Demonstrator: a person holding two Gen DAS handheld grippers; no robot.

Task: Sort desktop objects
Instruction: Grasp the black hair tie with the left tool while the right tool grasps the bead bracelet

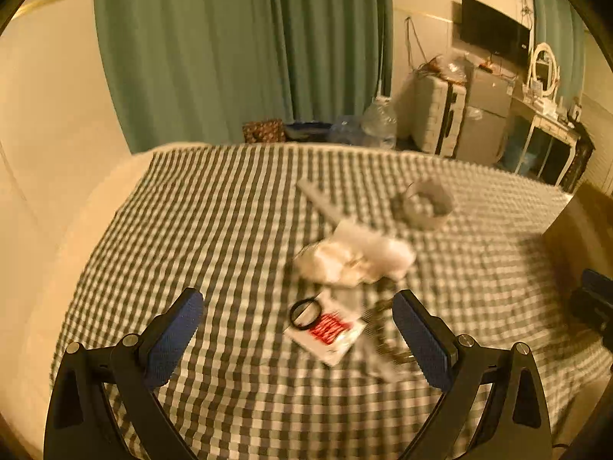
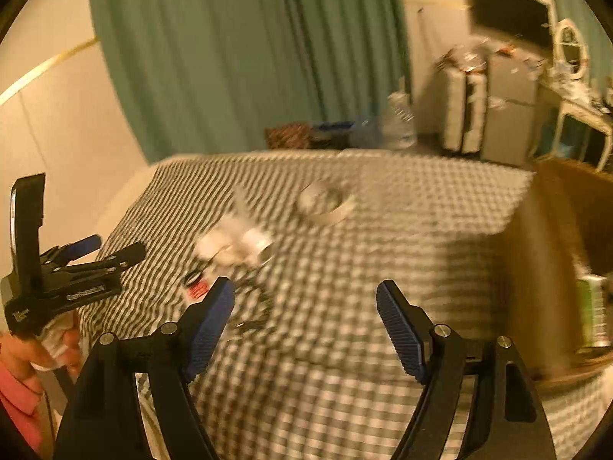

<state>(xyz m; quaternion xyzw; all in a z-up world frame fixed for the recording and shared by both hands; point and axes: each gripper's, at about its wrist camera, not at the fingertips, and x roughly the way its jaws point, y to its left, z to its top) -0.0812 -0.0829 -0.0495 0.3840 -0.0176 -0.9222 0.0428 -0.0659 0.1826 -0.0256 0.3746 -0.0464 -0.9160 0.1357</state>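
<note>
1. Blue-padded fingers point(image 1: 174, 339) of the left gripper point(image 1: 299, 339) fill the bottom of its own view, spread wide with nothing between them; they hang over the checked cloth point(image 1: 230, 230) and touch none of the clutter.
2. Just ahead of those fingers, at about 12 o'clock and slightly toward the 1 o'clock pad, lies a white card with red print point(image 1: 329, 335). Its long axis runs from about 10 o'clock to 4 o'clock, and a black ring point(image 1: 304, 313) rests on its far left corner.
3. Dark, thin items point(image 1: 383, 339) lie beside the card at 3 o'clock, close to the right-hand pad; blur hides what they are.
4. Farther out at 12 to 1 o'clock sits a crumpled white heap point(image 1: 352, 258), then a flat pale strip point(image 1: 320, 199) and a roll of tape point(image 1: 425, 207) at 1 o'clock.
5. My reading: the left gripper is the nearer one to the card and ring, so the coming move likely turns on lining its pads across the card's short side.
6. Seen from the right wrist, the right gripper point(image 2: 304, 329) is also spread and empty, over bare cloth; the same clutter lies at its 10 to 11 o'clock, well apart.
7. At its 3 o'clock stands a brown cardboard box point(image 2: 536, 268) with a green carton point(image 2: 592, 306) inside, probably where sorted things go.
8. At its 9 o'clock the person's hand point(image 2: 57, 349) carries the other gripper.
</note>
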